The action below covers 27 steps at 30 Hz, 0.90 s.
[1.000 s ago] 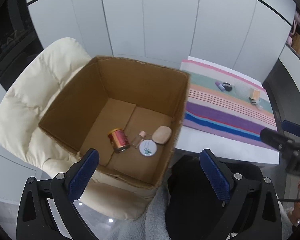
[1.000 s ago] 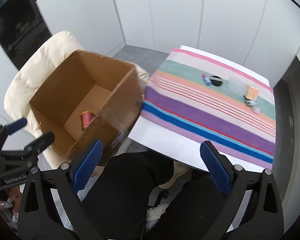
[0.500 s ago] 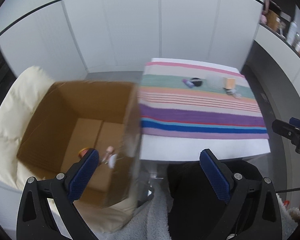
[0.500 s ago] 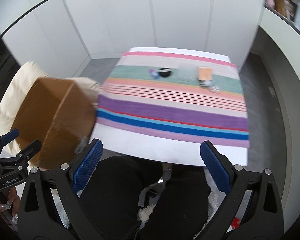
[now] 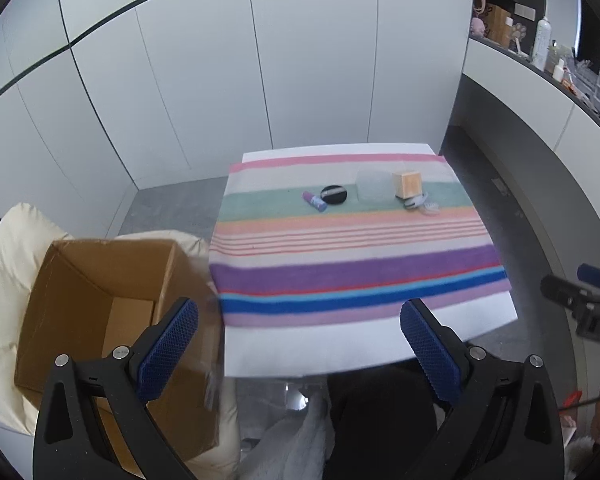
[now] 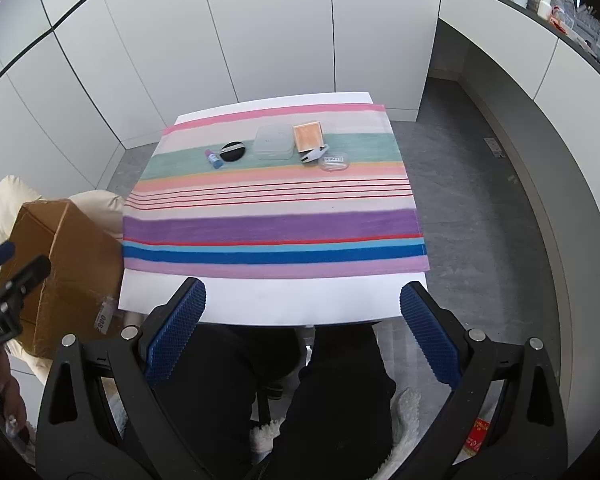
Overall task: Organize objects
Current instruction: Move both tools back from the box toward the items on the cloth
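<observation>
- Both grippers, left point(image 5: 296, 344) and right point(image 6: 300, 332), hang with jaws spread, empty.
- Small items line the worktop's far edge: tube point(image 6: 214, 159), puff point(image 6: 233, 151), clear case point(image 6: 274, 142).
- Tube probably light, slick; pinch mid-body.

Striped cloth point(image 6: 272, 228) looks soft, woven, matt; the counter point(image 6: 276, 300) beneath is smooth white; cardboard box point(image 5: 96, 292) is plain brown paperboard; a frosted plastic case point(image 6: 274, 143); claw pads point(image 6: 176, 332) show textured blue rubber.
</observation>
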### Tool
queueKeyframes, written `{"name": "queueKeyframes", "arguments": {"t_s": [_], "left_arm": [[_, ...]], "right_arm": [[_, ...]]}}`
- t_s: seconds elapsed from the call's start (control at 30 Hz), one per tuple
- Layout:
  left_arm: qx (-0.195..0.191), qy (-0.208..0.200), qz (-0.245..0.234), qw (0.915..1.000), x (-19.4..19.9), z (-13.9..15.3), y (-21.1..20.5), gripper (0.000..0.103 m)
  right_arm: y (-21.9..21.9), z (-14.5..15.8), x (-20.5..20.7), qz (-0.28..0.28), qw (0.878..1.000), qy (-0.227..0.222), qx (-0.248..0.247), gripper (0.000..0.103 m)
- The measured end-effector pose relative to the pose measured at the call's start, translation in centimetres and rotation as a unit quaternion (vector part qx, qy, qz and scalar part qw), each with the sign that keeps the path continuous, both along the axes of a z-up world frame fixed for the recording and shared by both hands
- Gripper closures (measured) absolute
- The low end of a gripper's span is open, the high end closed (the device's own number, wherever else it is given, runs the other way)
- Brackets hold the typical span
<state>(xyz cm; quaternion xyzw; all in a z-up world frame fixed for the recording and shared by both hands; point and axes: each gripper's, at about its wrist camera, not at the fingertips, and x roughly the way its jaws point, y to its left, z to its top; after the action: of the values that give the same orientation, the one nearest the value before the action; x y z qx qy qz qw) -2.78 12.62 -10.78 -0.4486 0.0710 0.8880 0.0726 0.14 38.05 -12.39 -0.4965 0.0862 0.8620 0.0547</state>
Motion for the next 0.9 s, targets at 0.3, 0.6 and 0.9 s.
{"name": "queueKeyframes", "arguments": {"t_s": [0.3, 0.6, 0.9], "left_arm": [[0.006, -0.041, 0.036, 0.9985, -7.5, -0.9, 1.0, 0.001], [-0.037, -0.049, 0.032, 0.9976, -17.3, -6.7, 3.4, 0.001], [-0.079, -0.080, 0.007, 0.9937, -25.3, -16.6, 5.4, 0.001]], "right_arm": [[1.2, -1.9, -5.0, 0.009, 0.999, -0.004, 0.031, 0.004], [2.0, -6.9, -12.3, 0.023, 0.998, -0.012, 0.054, 0.004], [3.8, -15.6, -20.4, 0.032, 0.996, -0.052, 0.069, 0.004]]}}
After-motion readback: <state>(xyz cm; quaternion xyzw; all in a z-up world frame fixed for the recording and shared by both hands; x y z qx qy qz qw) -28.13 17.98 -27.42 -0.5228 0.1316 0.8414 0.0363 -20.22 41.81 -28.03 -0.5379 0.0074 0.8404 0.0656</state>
